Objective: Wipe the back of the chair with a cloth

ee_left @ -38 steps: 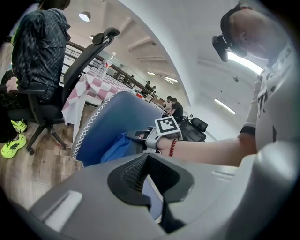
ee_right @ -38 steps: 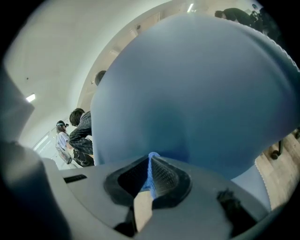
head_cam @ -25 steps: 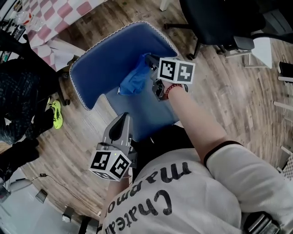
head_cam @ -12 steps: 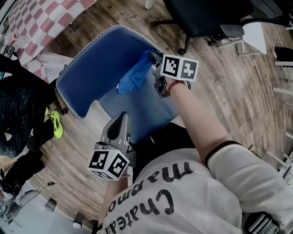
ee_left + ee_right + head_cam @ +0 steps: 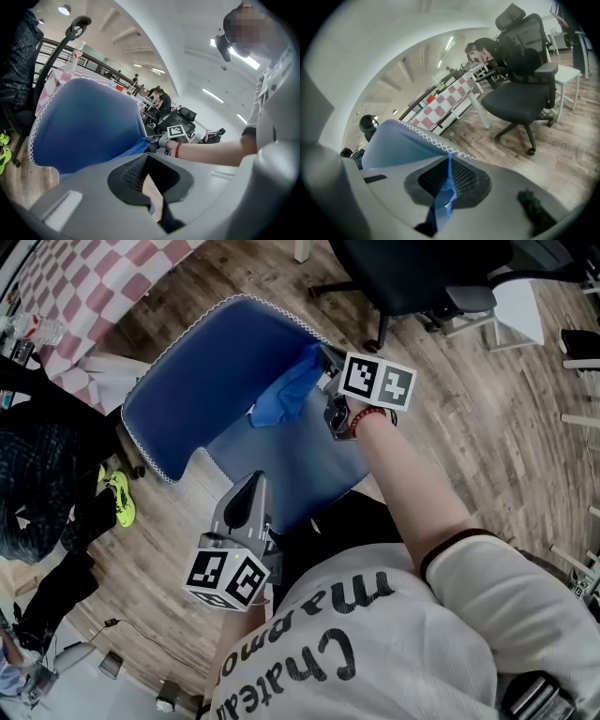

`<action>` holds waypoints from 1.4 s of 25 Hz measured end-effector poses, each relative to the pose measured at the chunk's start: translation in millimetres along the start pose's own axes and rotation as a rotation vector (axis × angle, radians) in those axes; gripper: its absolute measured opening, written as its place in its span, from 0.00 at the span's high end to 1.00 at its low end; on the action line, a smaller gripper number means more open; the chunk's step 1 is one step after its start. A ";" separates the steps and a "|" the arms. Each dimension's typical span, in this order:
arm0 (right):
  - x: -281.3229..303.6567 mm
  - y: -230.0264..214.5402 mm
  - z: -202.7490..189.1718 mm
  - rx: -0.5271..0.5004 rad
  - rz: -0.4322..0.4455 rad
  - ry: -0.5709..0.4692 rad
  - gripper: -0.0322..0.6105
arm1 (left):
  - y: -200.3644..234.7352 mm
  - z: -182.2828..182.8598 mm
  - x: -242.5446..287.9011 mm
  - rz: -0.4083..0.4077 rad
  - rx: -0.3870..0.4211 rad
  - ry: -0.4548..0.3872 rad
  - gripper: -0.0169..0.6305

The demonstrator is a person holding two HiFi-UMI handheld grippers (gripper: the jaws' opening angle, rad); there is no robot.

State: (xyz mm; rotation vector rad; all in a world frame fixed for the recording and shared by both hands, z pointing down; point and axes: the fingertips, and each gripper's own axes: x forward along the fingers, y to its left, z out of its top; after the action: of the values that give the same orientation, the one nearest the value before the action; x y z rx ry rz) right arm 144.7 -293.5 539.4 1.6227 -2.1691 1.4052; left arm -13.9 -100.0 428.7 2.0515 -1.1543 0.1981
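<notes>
The blue chair back [image 5: 202, 381], edged in white zigzag stitching, tilts up below me. A crumpled blue cloth [image 5: 286, 395] lies against its right side, near the edge. My right gripper [image 5: 317, 357] is shut on that cloth; in the right gripper view a strip of cloth [image 5: 448, 187] runs between the jaws of the right gripper [image 5: 450, 157], just short of the stitched rim of the chair back [image 5: 398, 145]. My left gripper [image 5: 251, 482] is shut and holds nothing, low over the seat, apart from the cloth. The left gripper view shows the chair back [image 5: 89, 126] beyond the left gripper [image 5: 147, 157].
A black office chair [image 5: 412, 277] stands on the wood floor behind the blue chair. A pink checkered tablecloth [image 5: 84, 277] is at the upper left. A person in dark clothes [image 5: 37, 446] with a neon shoe [image 5: 122, 498] sits at the left. A white stool [image 5: 520, 315] stands at the right.
The right gripper has carried the cloth a little toward the chair back's right edge. The left gripper has stayed put. My head view has shifted slightly.
</notes>
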 end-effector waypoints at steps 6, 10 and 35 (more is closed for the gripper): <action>4.0 26.5 -13.5 -0.036 -0.001 -0.003 0.91 | 16.0 0.0 -21.7 0.017 -0.012 -0.022 0.97; 17.7 66.3 -40.7 -0.073 0.055 0.037 0.91 | 31.4 -4.0 -41.7 0.025 -0.026 -0.030 0.97; 60.4 258.9 -256.2 -0.081 0.217 0.260 0.91 | 162.8 -33.8 -178.3 0.020 -0.070 -0.025 0.97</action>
State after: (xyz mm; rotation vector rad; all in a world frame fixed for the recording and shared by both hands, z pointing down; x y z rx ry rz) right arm -196.2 -153.7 562.8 1.1339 -2.2645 1.4651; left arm -237.7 -7.3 456.9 1.9866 -1.1815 0.1404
